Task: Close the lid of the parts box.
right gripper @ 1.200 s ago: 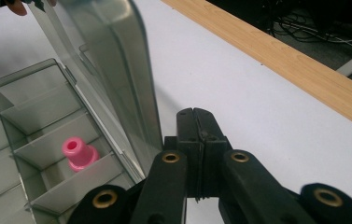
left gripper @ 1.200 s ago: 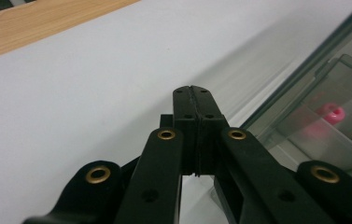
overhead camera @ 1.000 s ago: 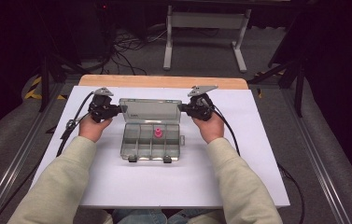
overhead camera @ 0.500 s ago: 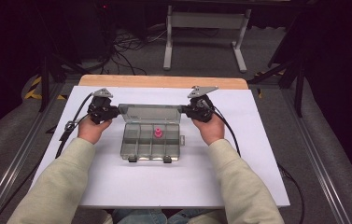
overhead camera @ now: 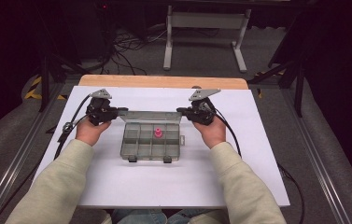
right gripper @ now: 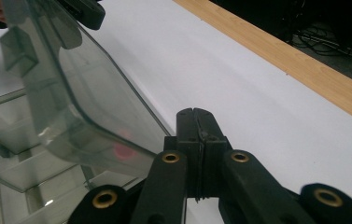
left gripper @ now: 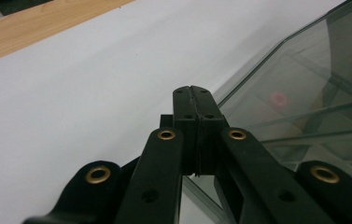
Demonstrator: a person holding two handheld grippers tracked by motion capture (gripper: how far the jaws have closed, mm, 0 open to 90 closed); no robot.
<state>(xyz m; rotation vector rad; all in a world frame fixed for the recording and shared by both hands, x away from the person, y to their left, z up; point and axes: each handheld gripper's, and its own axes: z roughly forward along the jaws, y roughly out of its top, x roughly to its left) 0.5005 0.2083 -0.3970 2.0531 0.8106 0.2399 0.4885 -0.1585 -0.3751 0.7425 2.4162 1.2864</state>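
My left gripper [overhead camera: 123, 110] & right gripper [overhead camera: 181, 111], both pressed together, flank the clear smoky plastic compartment box [overhead camera: 151, 142]'s raised lid [overhead camera: 151, 116]. Light, stiff, slippery; I would hold lid corners.

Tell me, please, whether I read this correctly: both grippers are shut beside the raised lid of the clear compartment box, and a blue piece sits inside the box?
Nearly. The piece is pink, not blue, as the high view shows. Otherwise correct: left gripper and right gripper are shut beside the raised lid of the clear compartment box.
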